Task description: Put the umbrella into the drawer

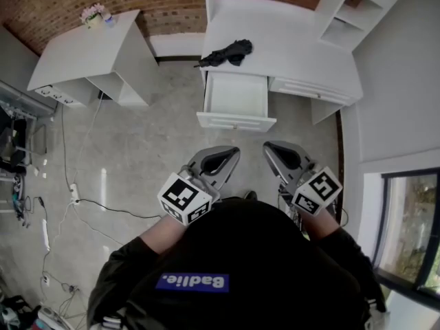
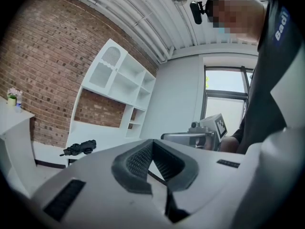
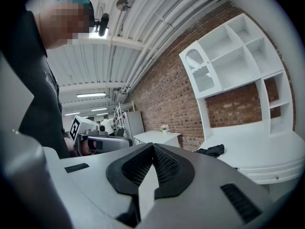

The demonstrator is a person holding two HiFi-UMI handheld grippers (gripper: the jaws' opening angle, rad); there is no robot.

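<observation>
The black umbrella (image 1: pixel 227 52), a lumpy roll of soft crumpled fabric, lies on the smooth white tabletop (image 1: pixel 295 43) by its front left corner, just behind the open, box-shaped white drawer (image 1: pixel 236 96). Its long axis runs roughly along the front edge, with the thin end pointing toward the left edge. The left hand-held gripper (image 2: pixel 152 144) and right hand-held gripper (image 3: pixel 152 149), grey plastic with ribbed black pads, each have jaws pressed together, well apart from the tabletop.

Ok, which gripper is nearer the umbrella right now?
Left, narrowly. The left gripper sits in line with the umbrella, across the open drawer; the right gripper is equally far back but offset right.
</observation>
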